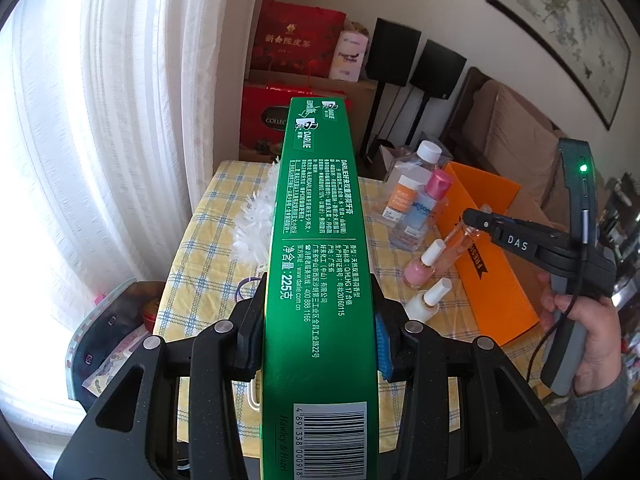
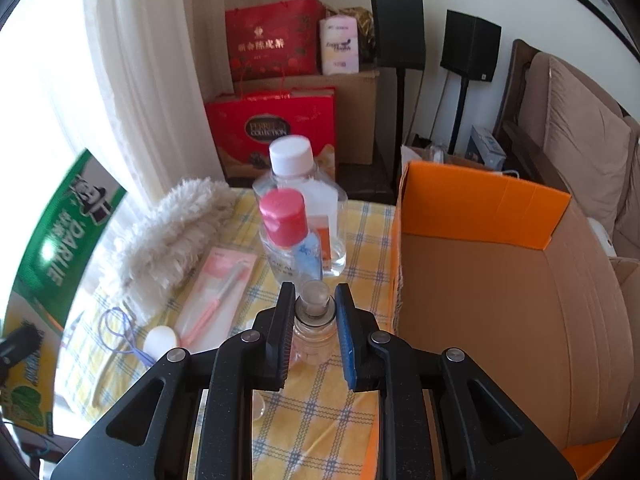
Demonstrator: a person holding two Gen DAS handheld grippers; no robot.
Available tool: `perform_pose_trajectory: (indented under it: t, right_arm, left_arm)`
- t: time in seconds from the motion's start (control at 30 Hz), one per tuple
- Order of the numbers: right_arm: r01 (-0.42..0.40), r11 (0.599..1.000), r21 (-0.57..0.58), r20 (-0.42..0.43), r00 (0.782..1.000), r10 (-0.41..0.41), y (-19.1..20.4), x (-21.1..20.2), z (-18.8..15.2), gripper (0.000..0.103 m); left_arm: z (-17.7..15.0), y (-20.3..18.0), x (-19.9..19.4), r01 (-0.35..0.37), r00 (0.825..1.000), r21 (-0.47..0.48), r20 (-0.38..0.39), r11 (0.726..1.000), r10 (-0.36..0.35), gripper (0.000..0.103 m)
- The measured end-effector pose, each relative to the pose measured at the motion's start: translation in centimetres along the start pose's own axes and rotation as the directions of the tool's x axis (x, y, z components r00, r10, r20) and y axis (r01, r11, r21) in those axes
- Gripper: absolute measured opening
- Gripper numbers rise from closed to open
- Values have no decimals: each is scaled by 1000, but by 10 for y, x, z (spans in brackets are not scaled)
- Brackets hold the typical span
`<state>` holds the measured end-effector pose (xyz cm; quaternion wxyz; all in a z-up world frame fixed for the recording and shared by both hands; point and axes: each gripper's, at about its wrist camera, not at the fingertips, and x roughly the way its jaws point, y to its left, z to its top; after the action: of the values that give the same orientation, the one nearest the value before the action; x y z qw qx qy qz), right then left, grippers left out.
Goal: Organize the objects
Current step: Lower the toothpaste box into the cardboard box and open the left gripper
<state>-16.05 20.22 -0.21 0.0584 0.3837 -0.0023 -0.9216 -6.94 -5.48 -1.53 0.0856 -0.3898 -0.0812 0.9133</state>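
My left gripper (image 1: 318, 288) is shut on a long green Darlie toothpaste box (image 1: 320, 200), which points away over the table; the box's end (image 2: 60, 232) also shows at the left edge of the right wrist view. My right gripper (image 2: 315, 292) has its pads against a small clear perfume bottle (image 2: 314, 336) holding orange liquid. In the left wrist view, the right gripper (image 1: 470, 218), held by a hand, grips that bottle (image 1: 460, 248) at its top, just left of the orange cardboard box (image 1: 492, 264). The bottle leans.
The open orange cardboard box (image 2: 480, 208) fills the table's right side. On the yellow checked cloth (image 2: 320, 400) stand a white-capped bottle (image 2: 290, 156), a pink-capped bottle (image 2: 282, 216) and two nail polishes (image 1: 420, 268). A white duster (image 2: 176, 224) and a pink toothbrush pack (image 2: 220, 288) lie there too.
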Motion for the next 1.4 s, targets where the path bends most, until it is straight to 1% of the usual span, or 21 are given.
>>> perform_pose_trajectory:
  t: [0.1,0.23,0.33,0.43,0.5,0.63,0.73,0.83,0.97,1.17,1.27,1.4]
  right_arm:
    - [-1,1000,1,20,1000,1,-3,-16,6,19]
    - [-23,1000,16,44,999,22,-12,-39,15,19]
    - [-58,998,37,57,997,56,-23,-58,20,19]
    - [-66,996,54,69,996,62,-37,-76,21,19]
    - [-55,997,58,79,996,51,-45,-87,20,19]
    - [-7,998,69,89,996,1,-66,-109,13,19]
    - [31,996,82,84,996,-38,-85,-120,4,19]
    - [62,992,109,72,995,-70,-104,-124,-4,19]
    - [86,986,144,52,994,-94,-126,-122,-16,19]
    - [120,976,182,5,992,-123,-155,-110,-33,19]
    - [133,971,197,-18,991,-132,-167,-102,-39,19]
    - [145,966,213,-43,989,-139,-179,-93,-47,19]
  left_arm:
    - [4,-10,-4,25,1000,16,7,1000,-25,39]
    - [12,-30,-9,69,997,43,17,997,-69,39]
    - [19,-50,-11,89,995,73,32,993,-92,39]
    - [26,-76,-7,126,991,100,30,987,-129,39]
    - [29,-93,-3,161,986,110,20,981,-164,39]
    - [34,-126,8,226,974,121,-7,967,-227,39]
    - [38,-150,19,245,969,132,-12,961,-245,39]
    - [41,-173,34,243,970,139,-19,960,-242,39]
    - [44,-202,64,246,969,134,-66,960,-239,39]
    - [44,-225,100,281,953,67,-139,957,-270,39]
    - [43,-238,113,283,949,50,-161,958,-272,39]
    - [44,-249,130,273,947,34,-185,962,-262,39]
